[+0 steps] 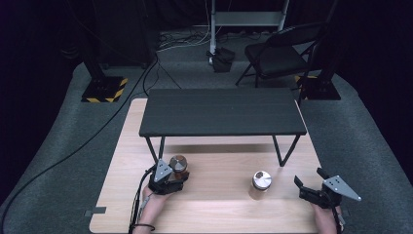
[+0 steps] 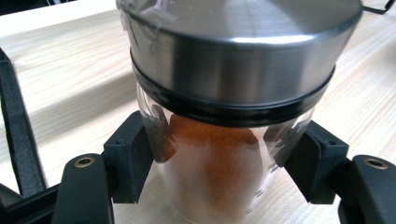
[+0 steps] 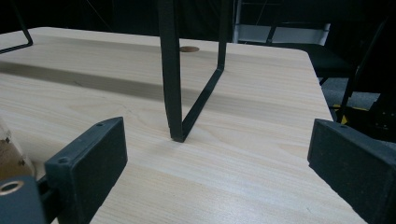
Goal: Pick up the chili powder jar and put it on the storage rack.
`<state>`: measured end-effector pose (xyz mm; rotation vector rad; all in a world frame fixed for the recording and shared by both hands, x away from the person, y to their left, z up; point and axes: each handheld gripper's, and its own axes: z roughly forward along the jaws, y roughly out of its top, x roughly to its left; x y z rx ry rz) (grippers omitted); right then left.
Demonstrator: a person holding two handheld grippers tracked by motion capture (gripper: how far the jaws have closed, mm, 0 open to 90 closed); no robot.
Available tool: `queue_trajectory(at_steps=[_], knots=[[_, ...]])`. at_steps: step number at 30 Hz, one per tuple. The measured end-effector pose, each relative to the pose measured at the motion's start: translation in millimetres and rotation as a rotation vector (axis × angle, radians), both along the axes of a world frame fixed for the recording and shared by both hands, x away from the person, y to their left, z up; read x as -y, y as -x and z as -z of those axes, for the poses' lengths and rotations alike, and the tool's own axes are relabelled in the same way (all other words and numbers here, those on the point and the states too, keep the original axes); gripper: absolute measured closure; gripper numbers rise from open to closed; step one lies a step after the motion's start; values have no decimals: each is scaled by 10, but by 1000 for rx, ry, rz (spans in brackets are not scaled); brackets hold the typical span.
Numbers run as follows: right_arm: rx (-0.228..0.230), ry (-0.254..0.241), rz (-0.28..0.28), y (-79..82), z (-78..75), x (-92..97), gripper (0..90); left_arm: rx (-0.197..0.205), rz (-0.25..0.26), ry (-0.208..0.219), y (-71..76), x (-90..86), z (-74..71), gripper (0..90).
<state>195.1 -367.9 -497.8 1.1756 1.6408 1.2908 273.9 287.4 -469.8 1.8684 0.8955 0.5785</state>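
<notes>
left gripper (image 2: 224, 163) clamps the spice jar (image 2: 219, 154); right gripper (image 3: 224, 163) gapes empty.

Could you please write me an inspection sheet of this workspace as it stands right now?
Surface: light wooden table, with a low black shelf on thin metal legs standing on its far half.
Job's things: left jar with a metal lid and orange-brown powder, upright on the table; right jar, also metal-lidded, standing free near the middle.
Clutter: nothing seen.
Grippers: left gripper shut on the left jar, fingers pressing its glass sides below the lid; right gripper open, nothing between its fingers, facing a shelf leg.
Cables: black cables across the grey floor.
Surroundings: folding chair, dark stands with hazard-striped bases.
</notes>
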Motion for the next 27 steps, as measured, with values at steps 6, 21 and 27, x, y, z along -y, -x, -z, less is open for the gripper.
queue_trajectory(at_steps=[6,21,27], knots=[[-1,1,-2,-3,-2,1,39,15,15,17,34,-14,-60,312],[-2,2,-2,-6,-4,1,40,35,38,49,92,-61,-231,312],[-1,2,-3,-4,-2,2,40,46,57,52,110,-47,-318,312]])
